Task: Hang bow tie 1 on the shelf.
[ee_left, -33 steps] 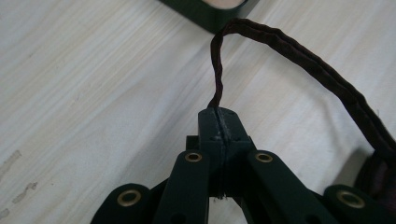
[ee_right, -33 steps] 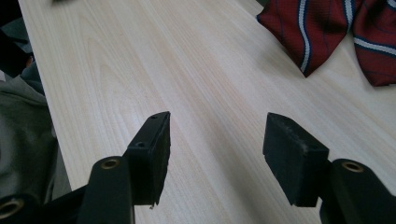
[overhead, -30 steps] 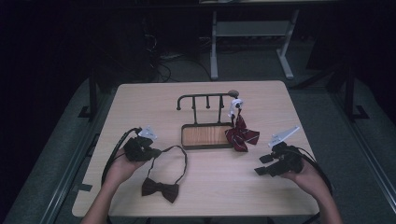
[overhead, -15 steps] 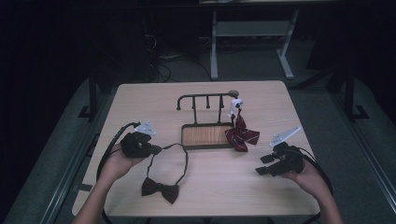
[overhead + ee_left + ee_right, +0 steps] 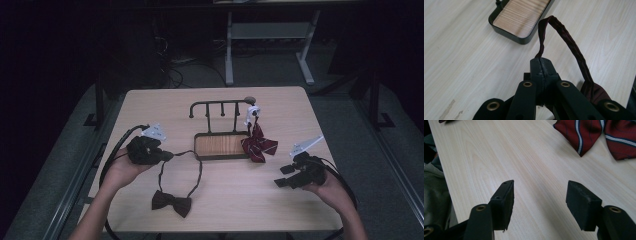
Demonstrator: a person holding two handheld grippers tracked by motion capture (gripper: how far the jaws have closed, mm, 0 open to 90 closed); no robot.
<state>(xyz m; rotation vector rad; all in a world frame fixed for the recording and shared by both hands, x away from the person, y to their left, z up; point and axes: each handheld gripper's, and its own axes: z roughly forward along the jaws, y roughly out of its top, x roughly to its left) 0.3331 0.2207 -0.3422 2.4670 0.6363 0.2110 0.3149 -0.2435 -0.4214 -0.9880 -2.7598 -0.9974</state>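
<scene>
A dark maroon bow tie point(image 5: 171, 203) lies on the table near the front edge. Its thin strap point(image 5: 571, 47) loops up to my left gripper point(image 5: 168, 156), which is shut on the strap at the jaw tips point(image 5: 541, 61) and held a little above the table. A red striped bow tie point(image 5: 259, 145) hangs at the right end of a black rack point(image 5: 222, 105) and rests partly on the table. My right gripper point(image 5: 280, 176) hovers at the front right, open. Its jaws point(image 5: 540, 192) have just been opening, and only bare table shows between them.
The rack stands on a black-rimmed wooden tray point(image 5: 198, 150) at the table's middle. The red striped tie point(image 5: 594, 135) lies just ahead of my right gripper. A grey sleeve point(image 5: 434, 192) shows at the left in the right gripper view.
My left gripper has risen with the strap in it, pulling the loop up while the bow stays on the table. The right hand has kept its place.
</scene>
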